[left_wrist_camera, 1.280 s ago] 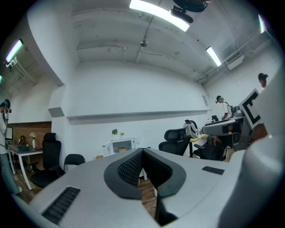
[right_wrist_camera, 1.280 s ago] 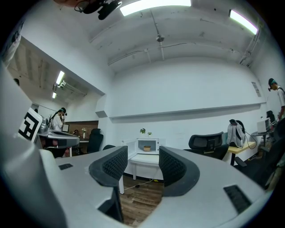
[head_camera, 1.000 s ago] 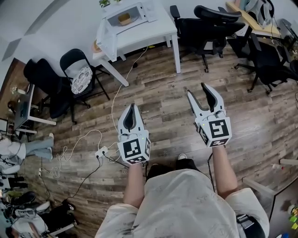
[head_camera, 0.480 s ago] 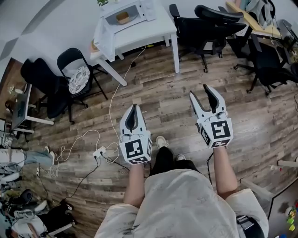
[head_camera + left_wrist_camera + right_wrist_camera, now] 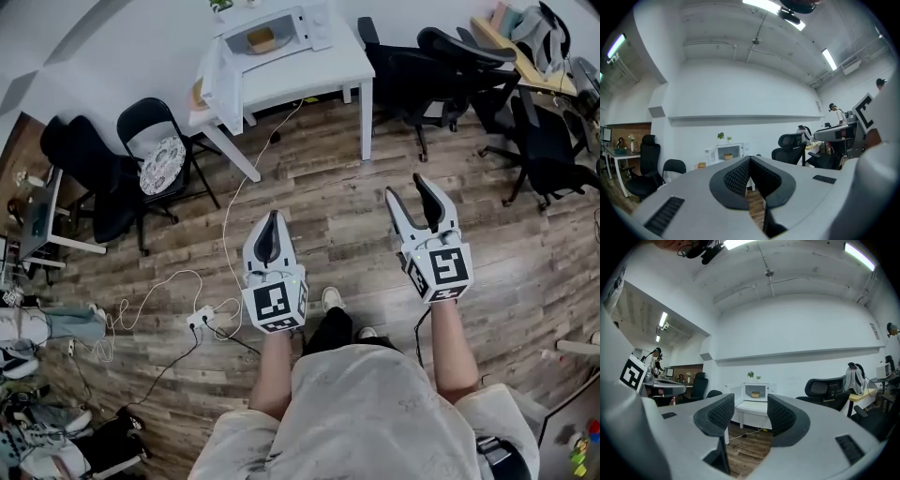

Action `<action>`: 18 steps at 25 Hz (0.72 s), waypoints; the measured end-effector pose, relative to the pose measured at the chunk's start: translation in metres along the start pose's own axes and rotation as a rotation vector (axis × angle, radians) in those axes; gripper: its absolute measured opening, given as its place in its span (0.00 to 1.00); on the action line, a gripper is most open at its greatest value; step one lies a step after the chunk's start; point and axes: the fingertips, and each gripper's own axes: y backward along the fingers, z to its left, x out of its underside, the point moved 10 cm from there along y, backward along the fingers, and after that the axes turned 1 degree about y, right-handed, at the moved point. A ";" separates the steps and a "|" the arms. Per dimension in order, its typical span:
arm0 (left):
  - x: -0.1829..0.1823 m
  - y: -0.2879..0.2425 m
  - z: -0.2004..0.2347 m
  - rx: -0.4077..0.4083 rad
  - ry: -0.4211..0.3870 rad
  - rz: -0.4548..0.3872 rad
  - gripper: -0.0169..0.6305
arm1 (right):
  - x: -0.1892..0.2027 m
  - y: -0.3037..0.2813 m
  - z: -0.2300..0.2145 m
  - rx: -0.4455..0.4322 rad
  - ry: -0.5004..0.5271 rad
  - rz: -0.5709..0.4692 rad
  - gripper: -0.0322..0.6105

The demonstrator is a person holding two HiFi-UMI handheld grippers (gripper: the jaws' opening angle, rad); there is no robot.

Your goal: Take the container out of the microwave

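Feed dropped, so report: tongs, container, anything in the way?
Left tongs shut, empty; right tongs open, empty. Container in open microwave, out of reach. Cable on floor ahead.

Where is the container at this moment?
The container sits inside the open microwave on the white table, at the top centre of the head view.
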 end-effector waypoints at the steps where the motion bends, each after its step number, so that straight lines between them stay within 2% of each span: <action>1: 0.000 -0.006 0.006 -0.001 -0.002 -0.002 0.04 | -0.001 -0.009 0.001 -0.002 0.000 0.002 0.39; 18: 0.009 -0.068 0.128 -0.073 0.014 -0.012 0.04 | -0.013 -0.136 0.048 -0.031 0.054 0.061 0.39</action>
